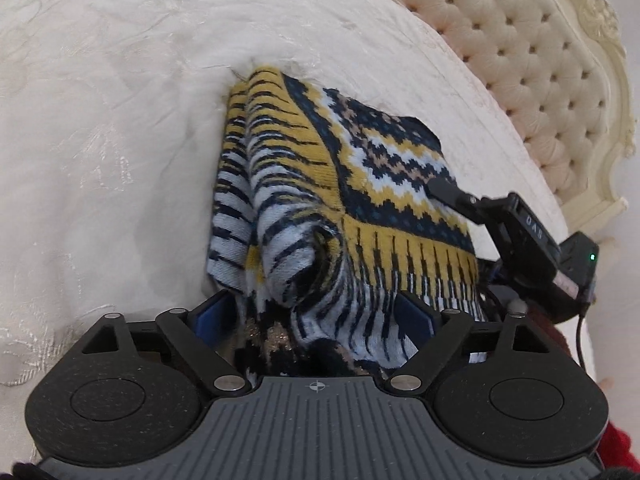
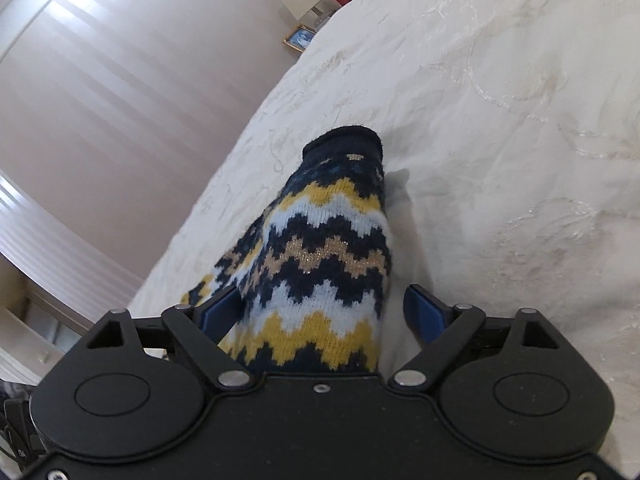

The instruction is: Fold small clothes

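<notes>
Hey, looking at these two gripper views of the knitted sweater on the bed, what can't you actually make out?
- Left wrist view: the near part of the sweater is hidden under the left gripper.
- Left wrist view: only one finger of the right gripper shows.
- Right wrist view: the framed picture is too small to read.
- Right wrist view: most of the sweater is out of frame.

Navy/yellow/lt-blue zigzag sweater [image 1: 360,168]; cream bedspread [image 1: 100,140]

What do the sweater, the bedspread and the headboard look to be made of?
Sweater: knitted yarn, probably wool or acrylic; visible stitches, with glittery threads in the tan zigzags. Bedspread: cream woven fabric with a shiny embroidered pattern, possibly satin-like. Headboard: button-tufted cream upholstery in a carved, painted frame, likely wood.
</notes>
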`<state>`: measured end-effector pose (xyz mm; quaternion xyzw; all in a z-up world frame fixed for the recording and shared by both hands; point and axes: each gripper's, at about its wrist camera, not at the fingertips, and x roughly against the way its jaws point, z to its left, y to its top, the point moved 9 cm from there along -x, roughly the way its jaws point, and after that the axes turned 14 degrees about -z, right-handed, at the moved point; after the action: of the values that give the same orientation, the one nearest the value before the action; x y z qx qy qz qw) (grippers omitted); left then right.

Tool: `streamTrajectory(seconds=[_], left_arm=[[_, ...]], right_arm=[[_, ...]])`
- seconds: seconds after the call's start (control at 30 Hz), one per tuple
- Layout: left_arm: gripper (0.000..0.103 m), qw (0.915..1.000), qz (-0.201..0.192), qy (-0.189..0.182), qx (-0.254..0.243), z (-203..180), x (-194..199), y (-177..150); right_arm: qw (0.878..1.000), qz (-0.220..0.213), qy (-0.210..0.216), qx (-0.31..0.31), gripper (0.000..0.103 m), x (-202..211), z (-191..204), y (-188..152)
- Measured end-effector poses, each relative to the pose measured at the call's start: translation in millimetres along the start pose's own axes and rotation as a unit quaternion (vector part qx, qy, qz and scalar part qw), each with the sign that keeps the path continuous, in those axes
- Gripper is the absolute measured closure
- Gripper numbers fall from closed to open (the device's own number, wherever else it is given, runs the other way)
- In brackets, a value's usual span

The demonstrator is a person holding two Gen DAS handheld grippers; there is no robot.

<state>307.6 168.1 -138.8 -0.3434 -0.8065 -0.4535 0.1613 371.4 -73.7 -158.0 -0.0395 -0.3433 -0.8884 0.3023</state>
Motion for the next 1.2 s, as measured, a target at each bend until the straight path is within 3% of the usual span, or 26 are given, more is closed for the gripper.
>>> streamTrajectory(seconds=[0.23,0.53,0.77,0.83,0.87,0.93,0.97,1.0,1.03,1.07,1.13,1.2], left_arm=[[0.001,0.9994,0.001,0.010,-0.034,-13.2,-7.6,-5.1],[0.001,0.9985,-0.003,0.023,-0.049,-17.5,-7.9,-7.6],[0.002,0.9995,-0.002,0.006,-0.031,-16.1,-9.7,-4.6],[0.009,0.9999,-0.006,-0.006,-0.013,-13.9,-9.1,-2.3],[0.022,0.9999,-0.007,-0.008,-0.005,-12.3,-8.7,-1.4],[0.031,0.9999,-0.007,-0.013,0.005,-8.8,-8.3,-0.4],[0.041,0.9998,-0.006,-0.019,0.008,-7.8,-8.0,0.2],[0.048,0.9995,-0.006,-0.026,0.017,-7.1,-7.6,0.7],[0.051,0.9991,-0.005,-0.032,0.027,-6.8,-7.3,1.1],[0.058,0.9989,-0.006,-0.037,0.030,-7.5,-6.8,1.8],[0.061,0.9985,-0.006,-0.044,0.032,-10.1,-6.0,3.0],[0.064,0.9978,-0.004,-0.050,0.043,-12.2,-3.4,2.6]], right_arm=[[1.000,-0.001,0.023,0.016,0.001,-4.3,4.1,-3.1],[0.999,-0.012,0.031,0.035,0.001,-9.4,7.4,-5.9],[0.999,-0.013,0.034,0.037,0.001,-9.6,7.3,-6.8],[0.999,-0.008,0.032,0.037,0.001,-9.0,6.6,-6.7],[0.999,-0.005,0.031,0.038,0.001,-13.5,7.7,-7.7],[0.999,0.007,0.027,0.038,0.001,-16.5,8.1,-6.9],[0.999,0.014,0.023,0.040,0.002,-19.9,9.1,-6.2],[0.999,0.023,0.014,0.042,0.011,-23.7,9.8,-5.3],[0.999,0.033,0.004,0.041,0.035,-26.2,8.9,-4.3],[0.999,0.049,0.003,0.023,0.047,-28.9,7.4,-5.5],[0.998,0.060,-0.006,-0.012,0.053,-29.0,6.2,-5.3],[0.998,0.064,-0.020,0.002,0.054,-25.8,14.6,-4.2]])
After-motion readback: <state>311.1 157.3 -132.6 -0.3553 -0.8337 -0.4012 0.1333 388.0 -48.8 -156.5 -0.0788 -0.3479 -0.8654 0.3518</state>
